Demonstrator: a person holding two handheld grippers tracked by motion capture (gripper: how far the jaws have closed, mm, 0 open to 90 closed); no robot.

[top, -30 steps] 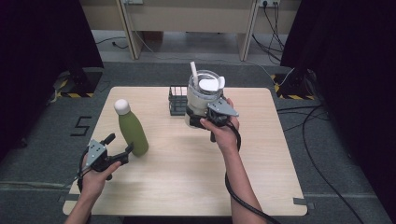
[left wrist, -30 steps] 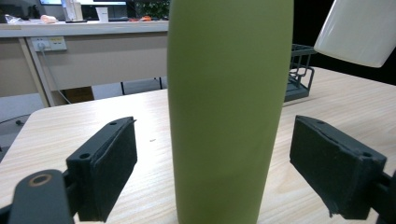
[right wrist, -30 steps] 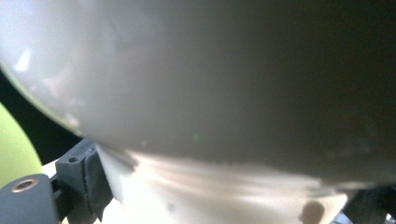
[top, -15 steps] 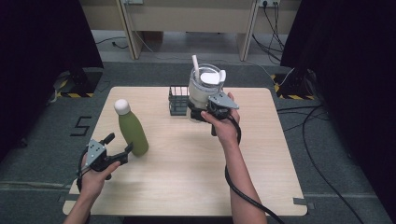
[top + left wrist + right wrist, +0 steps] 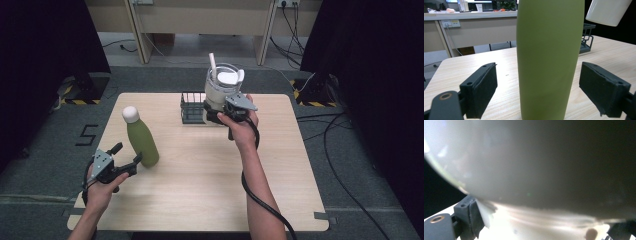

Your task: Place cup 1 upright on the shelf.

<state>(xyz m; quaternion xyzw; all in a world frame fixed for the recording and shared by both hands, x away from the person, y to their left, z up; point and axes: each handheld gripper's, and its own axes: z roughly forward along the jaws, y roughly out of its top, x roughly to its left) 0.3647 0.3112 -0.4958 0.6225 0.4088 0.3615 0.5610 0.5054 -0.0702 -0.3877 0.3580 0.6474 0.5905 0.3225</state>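
Right tool [image 5: 222, 111] is clamped on the white cup [image 5: 220, 90] with the straw, held up off the surface [image 5: 210, 180] near the black rack [image 5: 191, 107]. Tilt it and whatever's inside could spill. Left tool [image 5: 125, 156] sits wide apart around the green bottle [image 5: 141, 141]; closing off-center could knock it over.
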